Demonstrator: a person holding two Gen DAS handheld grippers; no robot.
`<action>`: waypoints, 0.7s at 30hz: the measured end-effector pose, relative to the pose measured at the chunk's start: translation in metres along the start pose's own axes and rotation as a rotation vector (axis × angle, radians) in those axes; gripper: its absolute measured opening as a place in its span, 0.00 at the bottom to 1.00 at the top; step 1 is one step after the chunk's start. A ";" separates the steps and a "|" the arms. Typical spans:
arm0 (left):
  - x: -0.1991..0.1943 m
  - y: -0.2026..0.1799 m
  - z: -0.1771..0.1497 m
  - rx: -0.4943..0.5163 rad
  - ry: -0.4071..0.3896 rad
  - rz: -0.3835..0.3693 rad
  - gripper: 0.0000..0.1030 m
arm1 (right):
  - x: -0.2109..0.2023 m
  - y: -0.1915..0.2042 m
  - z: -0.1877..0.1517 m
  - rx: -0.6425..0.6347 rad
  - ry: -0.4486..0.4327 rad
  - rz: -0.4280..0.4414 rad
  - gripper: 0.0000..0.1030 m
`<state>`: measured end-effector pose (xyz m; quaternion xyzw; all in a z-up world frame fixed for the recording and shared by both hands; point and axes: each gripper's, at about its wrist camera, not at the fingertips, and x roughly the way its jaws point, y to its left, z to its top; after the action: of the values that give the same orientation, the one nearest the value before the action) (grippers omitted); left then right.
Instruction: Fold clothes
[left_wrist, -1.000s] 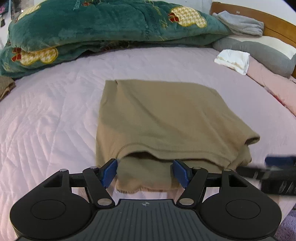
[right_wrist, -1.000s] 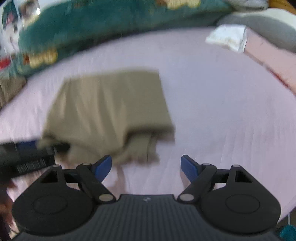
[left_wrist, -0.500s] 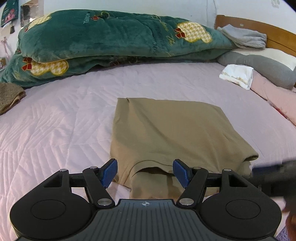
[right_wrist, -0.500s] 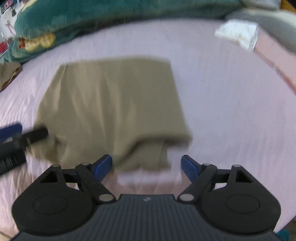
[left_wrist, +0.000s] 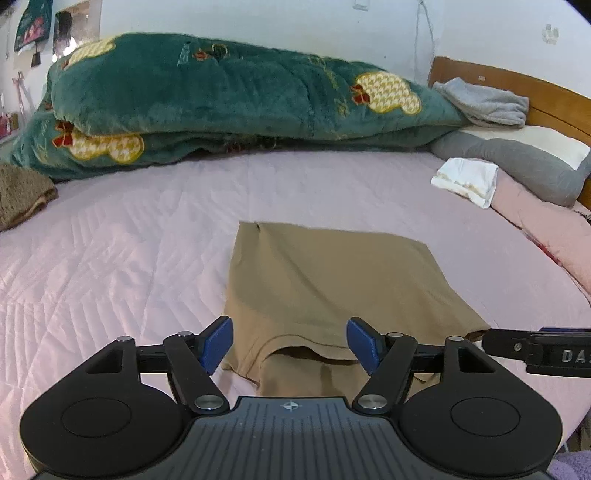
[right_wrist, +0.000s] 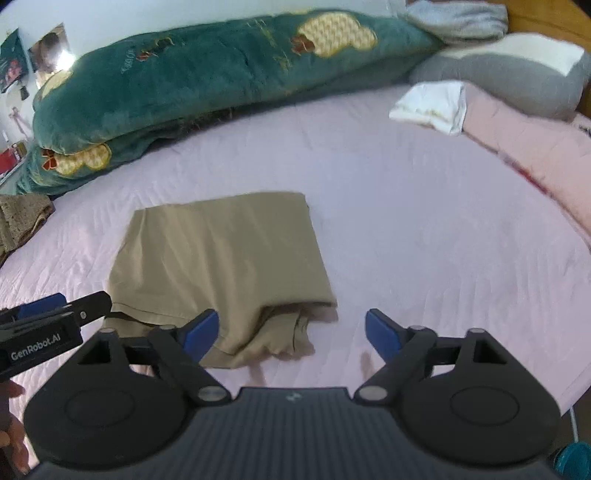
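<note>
both grippers tilt down over the folded shirt (left_wrist: 325, 280); fingers opening — empty

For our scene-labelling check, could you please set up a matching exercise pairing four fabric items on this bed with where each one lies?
Things:
1. tan garment
2. green quilt
3. white cloth
4. grey garment

Places:
A. bundled by the wooden headboard, above the pillow
B. folded flat in the middle of the pink bedspread, nearest the grippers
C. piled along the far side of the bed
D. folded small beside the grey pillow

Pairs: 1-B, 2-C, 3-D, 4-A
</note>
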<state>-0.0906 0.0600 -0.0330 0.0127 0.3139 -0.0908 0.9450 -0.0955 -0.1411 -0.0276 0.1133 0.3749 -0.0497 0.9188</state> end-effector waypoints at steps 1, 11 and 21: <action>0.002 0.003 0.000 -0.011 0.012 0.006 0.74 | 0.005 0.001 0.000 -0.003 0.001 -0.005 0.87; 0.032 0.016 -0.008 -0.123 0.152 -0.002 0.74 | 0.075 -0.012 0.059 0.024 0.072 0.052 0.87; 0.078 0.003 -0.013 -0.160 0.259 0.007 0.78 | 0.176 -0.016 0.109 0.041 0.188 0.118 0.88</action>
<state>-0.0362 0.0515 -0.0901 -0.0498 0.4393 -0.0600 0.8949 0.1010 -0.1850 -0.0778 0.1580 0.4512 0.0077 0.8783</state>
